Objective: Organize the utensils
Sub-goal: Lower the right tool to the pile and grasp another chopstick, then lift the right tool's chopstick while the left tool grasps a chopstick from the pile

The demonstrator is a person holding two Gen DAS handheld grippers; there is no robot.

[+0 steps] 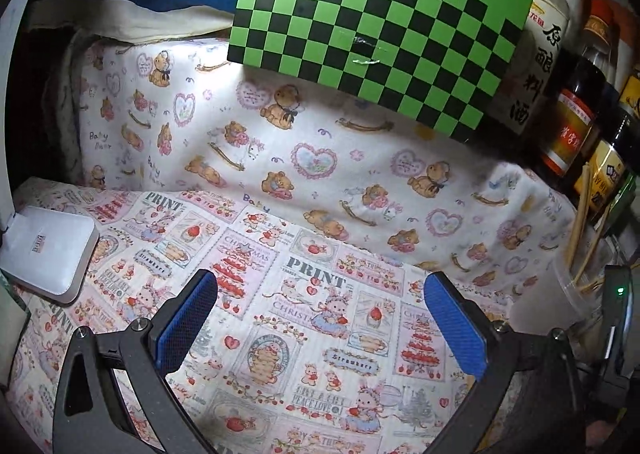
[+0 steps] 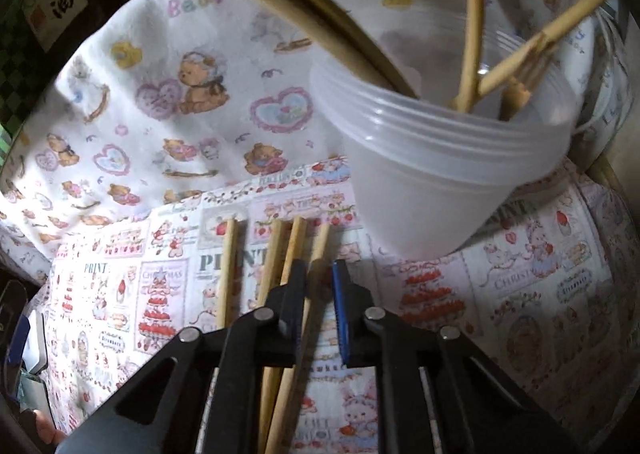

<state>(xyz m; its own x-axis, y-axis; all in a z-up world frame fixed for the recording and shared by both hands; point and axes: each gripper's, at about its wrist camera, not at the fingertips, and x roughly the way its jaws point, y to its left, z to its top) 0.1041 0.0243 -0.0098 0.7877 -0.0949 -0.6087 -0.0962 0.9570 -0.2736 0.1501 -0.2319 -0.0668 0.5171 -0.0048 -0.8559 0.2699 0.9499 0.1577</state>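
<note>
Now the right tongs (image 2: pixel 320 274) clench one chopstick (image 2: pixel 320 244) beside three others; the left tongs (image 1: pixel 320 322) gape empty.

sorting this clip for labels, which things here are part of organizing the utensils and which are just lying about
Part of the job:
- loose chopsticks on the cloth
- clear plastic cup already holding chopsticks
- right tool

Just lying about:
- green checkerboard
- sauce bottles
- white box

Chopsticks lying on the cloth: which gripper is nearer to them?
Right. The right gripper is down among the loose chopsticks, jaws nearly shut around one. The left gripper hangs open over bare cloth, no loose chopsticks near it.
</note>
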